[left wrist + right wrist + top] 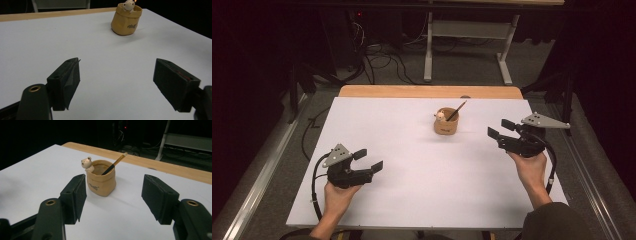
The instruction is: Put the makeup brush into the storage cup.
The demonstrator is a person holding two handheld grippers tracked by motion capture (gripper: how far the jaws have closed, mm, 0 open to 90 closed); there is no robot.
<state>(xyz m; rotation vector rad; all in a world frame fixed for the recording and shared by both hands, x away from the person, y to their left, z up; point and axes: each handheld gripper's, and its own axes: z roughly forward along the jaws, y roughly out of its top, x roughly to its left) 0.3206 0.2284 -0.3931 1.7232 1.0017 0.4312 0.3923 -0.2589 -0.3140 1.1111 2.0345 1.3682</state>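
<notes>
A tan pot shaped like a small sack stands on the white table top, right of centre towards the back. A little bear figure peeks over the rim of the pot, and a dark pencil leans inside it, tip up to the right. My right gripper hovers open to the right of the pot, jaws pointing at it, nothing between them. My left gripper rests open at the front left, empty, far from the pot.
A strip of wooden table edge runs behind the white sheet. Beyond it on the floor stand a white metal frame and loose cables. A person's hands hold both grippers.
</notes>
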